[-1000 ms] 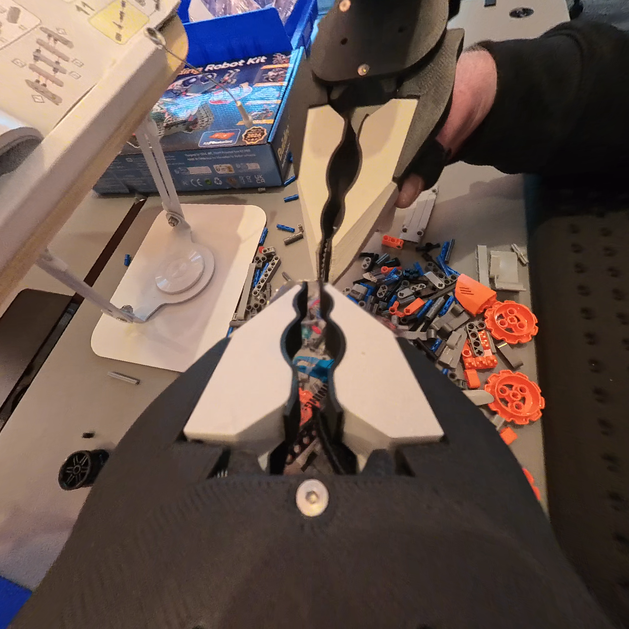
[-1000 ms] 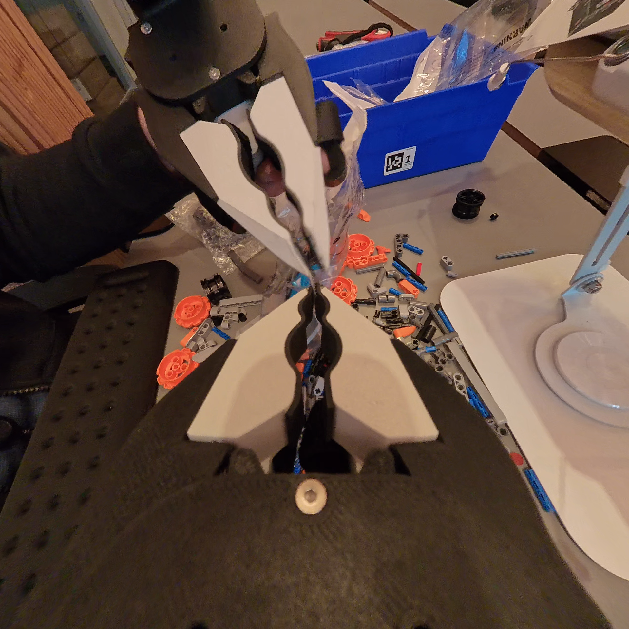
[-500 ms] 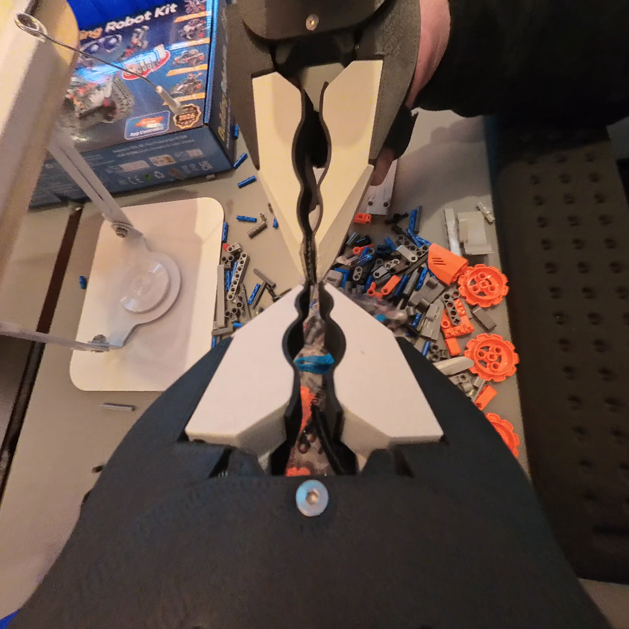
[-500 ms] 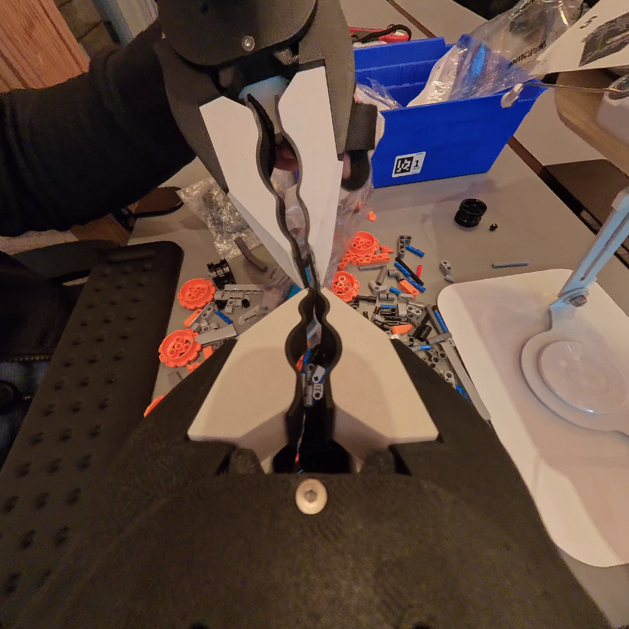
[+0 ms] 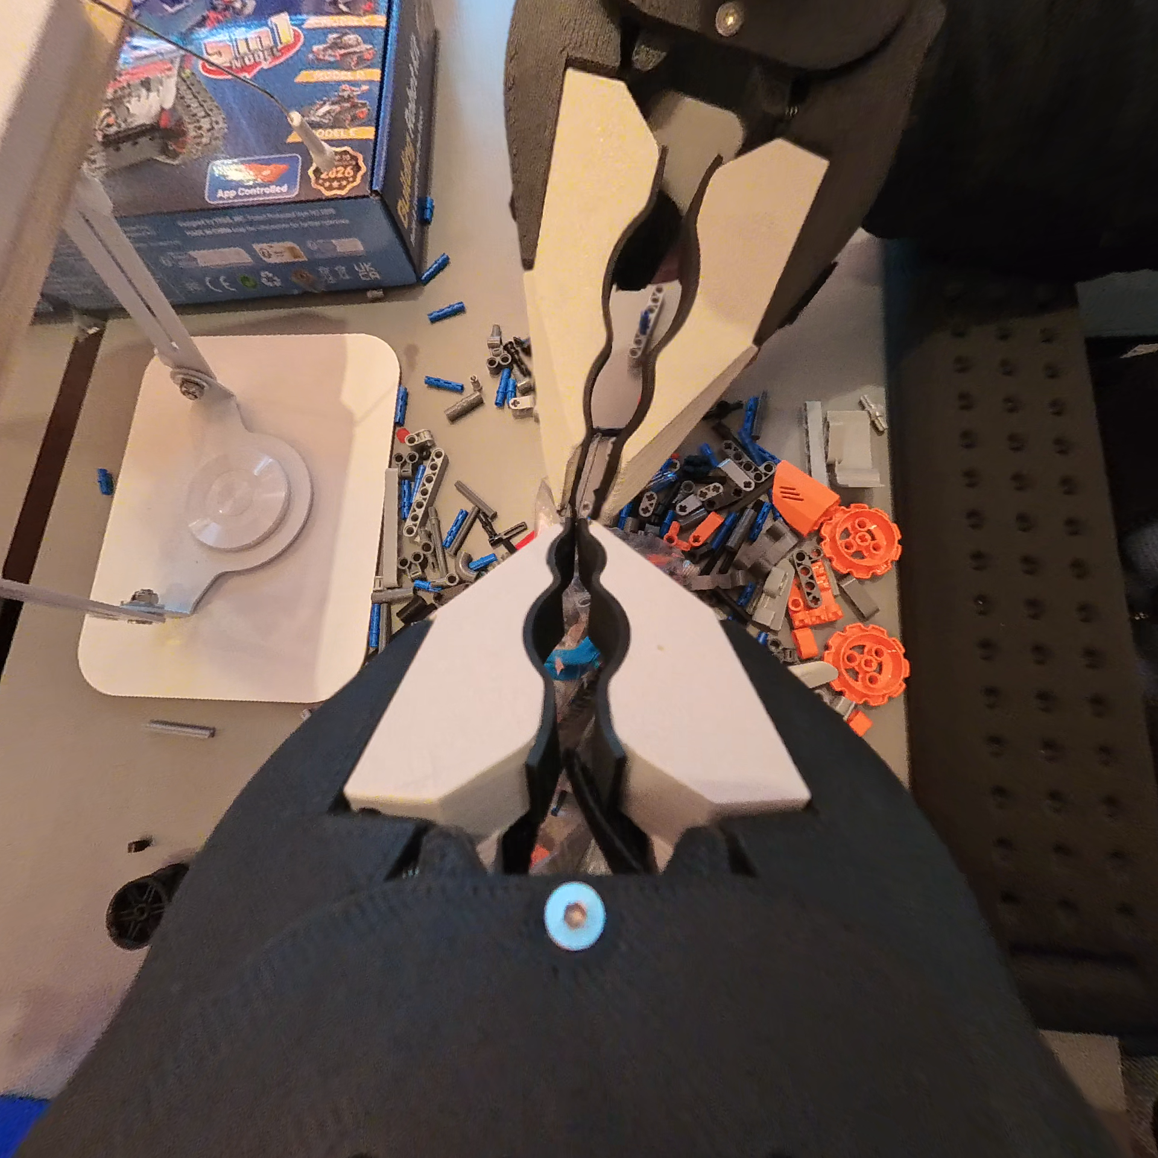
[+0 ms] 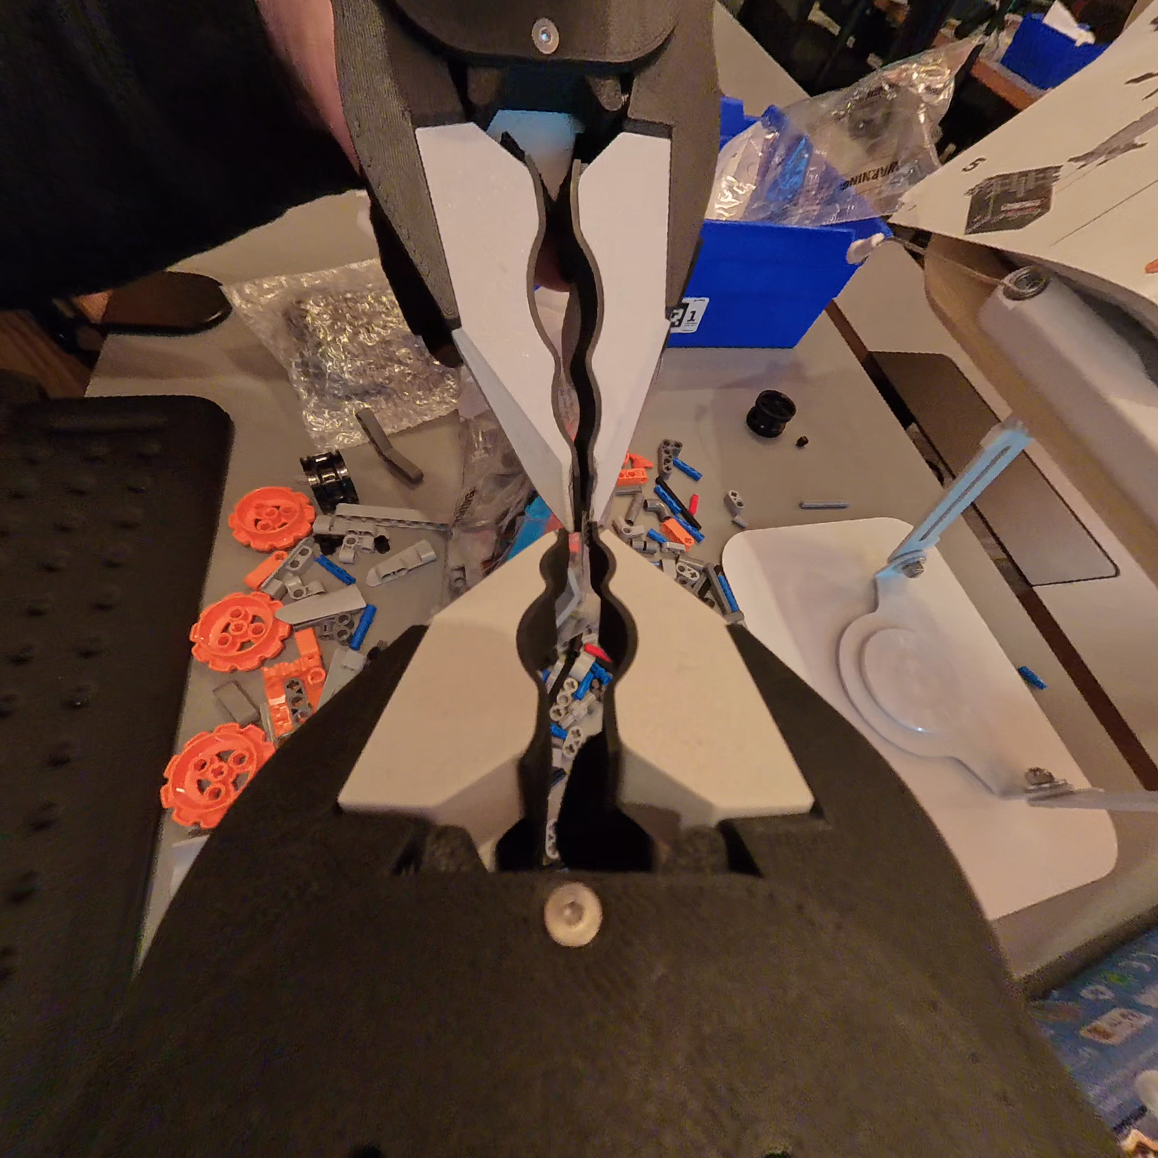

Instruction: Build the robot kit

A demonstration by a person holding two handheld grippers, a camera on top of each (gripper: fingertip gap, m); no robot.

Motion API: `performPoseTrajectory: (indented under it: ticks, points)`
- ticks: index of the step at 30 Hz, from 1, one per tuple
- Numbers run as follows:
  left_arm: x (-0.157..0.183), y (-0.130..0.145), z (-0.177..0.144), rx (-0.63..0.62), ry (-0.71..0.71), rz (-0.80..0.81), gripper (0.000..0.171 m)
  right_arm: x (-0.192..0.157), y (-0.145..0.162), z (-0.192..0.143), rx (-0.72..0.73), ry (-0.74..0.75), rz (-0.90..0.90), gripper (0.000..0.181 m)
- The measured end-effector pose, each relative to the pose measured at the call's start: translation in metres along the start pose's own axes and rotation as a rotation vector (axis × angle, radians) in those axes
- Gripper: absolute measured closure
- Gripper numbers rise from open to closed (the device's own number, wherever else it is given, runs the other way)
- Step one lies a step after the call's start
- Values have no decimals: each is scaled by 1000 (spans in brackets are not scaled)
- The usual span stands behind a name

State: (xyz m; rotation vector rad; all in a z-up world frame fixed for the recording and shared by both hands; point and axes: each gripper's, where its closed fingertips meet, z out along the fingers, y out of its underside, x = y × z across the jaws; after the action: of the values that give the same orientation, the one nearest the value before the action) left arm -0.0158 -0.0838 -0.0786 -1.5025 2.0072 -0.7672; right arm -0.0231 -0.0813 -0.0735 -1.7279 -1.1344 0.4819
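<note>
the left gripper [image 5: 573,532] and right gripper [image 6: 579,532] are met tip to tip above the table [image 5: 476,188]. each pair of fingers is pressed together on a clear bag [image 6: 489,482], whose crinkled film is seen hanging between them. below, a heap of small parts [image 5: 720,501] is spread, with orange gears [image 5: 861,542] beside it and a white stand base [image 5: 250,514] to one side. a blue bin [image 6: 764,288] is seen farther back.
</note>
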Motion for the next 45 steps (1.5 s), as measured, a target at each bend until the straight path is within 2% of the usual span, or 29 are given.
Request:
performPoseTrajectory:
  ticks: [9, 14, 18, 25, 28, 33, 41, 45]
  points:
    - [-5, 4, 10, -49, -10, 8, 171, 6, 11, 3, -44, 5, 103, 175]
    - [-4, 6, 14, -56, 10, 11, 171, 8, 23, 6, -90, -8, 172, 157]
    - [-5, 8, 18, -62, 11, 3, 171, 5, 19, 7, -74, -9, 115, 172]
    - [-10, 8, 15, -31, 32, -53, 171, 10, 13, 8, -65, 74, 36, 171]
    - [-12, 12, 19, -30, 29, -67, 171, 11, 14, 10, -60, 71, 55, 168]
    - [-14, 15, 22, -30, 22, -71, 171, 11, 20, 11, -98, 77, 49, 174]
    - [-5, 8, 20, 5, 52, -5, 171, 6, 16, 2, 2, -62, 183, 181]
    - [-8, 10, 21, 22, 59, -54, 171, 10, 18, 5, -26, -9, 153, 181]
